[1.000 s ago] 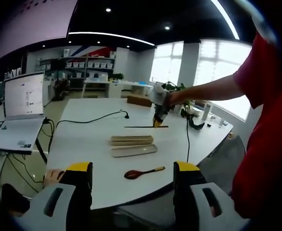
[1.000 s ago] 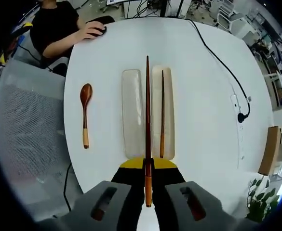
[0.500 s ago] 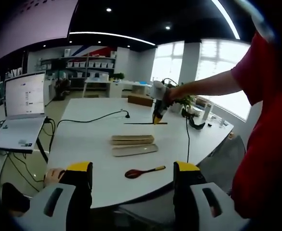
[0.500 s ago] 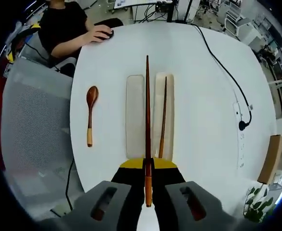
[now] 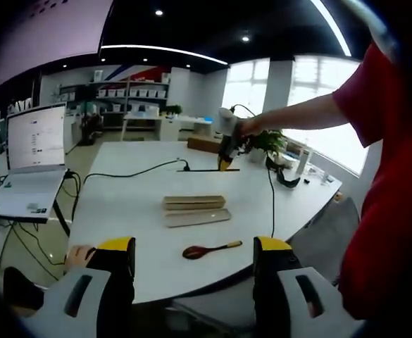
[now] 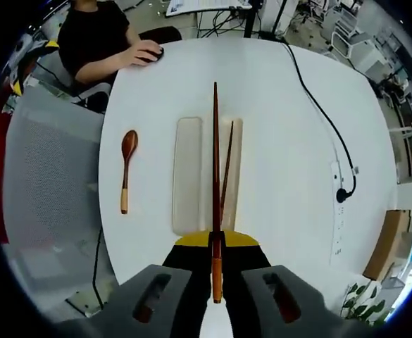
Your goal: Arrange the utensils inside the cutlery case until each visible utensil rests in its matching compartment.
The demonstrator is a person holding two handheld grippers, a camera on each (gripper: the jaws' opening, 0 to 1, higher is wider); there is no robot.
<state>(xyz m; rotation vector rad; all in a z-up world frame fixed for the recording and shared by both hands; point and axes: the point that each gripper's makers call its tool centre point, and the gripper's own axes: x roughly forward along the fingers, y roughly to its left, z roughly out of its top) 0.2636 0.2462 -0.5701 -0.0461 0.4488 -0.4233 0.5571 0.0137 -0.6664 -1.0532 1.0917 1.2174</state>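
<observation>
In the left gripper view, your left gripper (image 5: pixel 194 264) hangs back off the table's near edge with its jaws wide apart and nothing between them, as it did a second ago. The spoon (image 5: pixel 210 249) lies where it was on the table (image 5: pixel 128 211), just in front of the case (image 5: pixel 194 209). What has changed is your right gripper (image 5: pixel 225 160): it has risen and drifted away from the case, carrying its chopstick level above the far side of the table.

In the right gripper view, your right gripper (image 6: pixel 215 271) is clamped on the chopstick (image 6: pixel 215 162), which runs straight out from the jaws. The table has shrunk in this view, which fits the lift. The held stick now overlies the seam between the lid (image 6: pixel 188 174) and the tray (image 6: pixel 236 141), where the second chopstick (image 6: pixel 226 171) lies slanted. The spoon (image 6: pixel 125 169) sits apart to the lid's other side.

So nothing is placed yet: I judge you must bring the stick back down over the tray, and the spoon is still to go.
</observation>
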